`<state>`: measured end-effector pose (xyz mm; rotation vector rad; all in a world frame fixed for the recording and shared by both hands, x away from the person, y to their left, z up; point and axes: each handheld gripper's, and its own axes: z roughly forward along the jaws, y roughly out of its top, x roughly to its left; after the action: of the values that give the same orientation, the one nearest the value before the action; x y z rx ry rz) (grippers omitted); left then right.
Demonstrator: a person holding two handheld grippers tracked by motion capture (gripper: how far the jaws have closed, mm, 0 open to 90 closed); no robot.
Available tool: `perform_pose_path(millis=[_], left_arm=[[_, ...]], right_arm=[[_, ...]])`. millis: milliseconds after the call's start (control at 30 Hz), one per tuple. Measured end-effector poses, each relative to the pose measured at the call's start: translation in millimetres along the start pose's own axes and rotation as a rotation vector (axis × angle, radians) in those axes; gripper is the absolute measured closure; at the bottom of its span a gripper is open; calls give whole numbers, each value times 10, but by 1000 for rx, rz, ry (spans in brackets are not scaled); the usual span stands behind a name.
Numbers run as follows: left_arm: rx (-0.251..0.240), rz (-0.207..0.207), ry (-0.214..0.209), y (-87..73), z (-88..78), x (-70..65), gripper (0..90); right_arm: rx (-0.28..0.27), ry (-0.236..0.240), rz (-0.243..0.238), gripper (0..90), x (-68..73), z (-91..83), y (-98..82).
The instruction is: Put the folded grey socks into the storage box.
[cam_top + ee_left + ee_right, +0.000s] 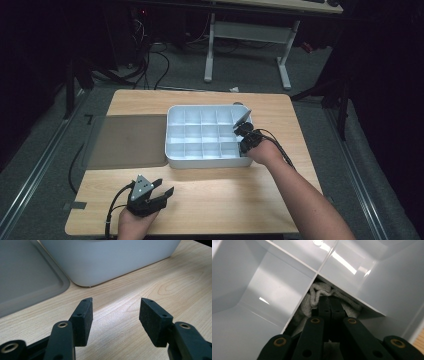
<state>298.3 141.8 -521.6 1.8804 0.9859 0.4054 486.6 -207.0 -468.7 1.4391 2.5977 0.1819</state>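
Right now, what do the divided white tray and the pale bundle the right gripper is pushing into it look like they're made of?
The tray looks like glossy moulded plastic: thin smooth dividers with bright light streaks. The bundle looks like soft knitted fabric, perhaps cotton: matte, rumpled, with a fine ribbed weave. The right gripper has its jaws shut against it.

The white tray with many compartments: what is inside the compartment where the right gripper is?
A crumpled white cloth lies in that compartment of the tray. The right gripper is shut, pushing into it. The gripper covers the cloth's lower part and the compartment floor.
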Motion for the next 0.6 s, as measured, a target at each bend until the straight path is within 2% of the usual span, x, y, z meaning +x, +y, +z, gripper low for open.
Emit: perform_pose_path(millis=[200,367,400,433,567,600], left_arm=[[-2,-3,1,-2,-5,9,449],[-2,-5,1,-5,-11,8,448],[-3,-8,1,-6,-12,9,449],[-1,-8,1,-7,-12,10,449],[4,-13,4,-2,-14,10,449],[2,-13,5,-2,-15,7,449]], right_arm=[[13,1,8,900,2,21,14],[13,7,35,900,-2,5,14],[10,9,47,900,2,-7,11],[1,12,33,900,-11,-23,6],[-6,31,70,849,-45,-111,-9],[-17,37,61,835,-70,-144,-12]])
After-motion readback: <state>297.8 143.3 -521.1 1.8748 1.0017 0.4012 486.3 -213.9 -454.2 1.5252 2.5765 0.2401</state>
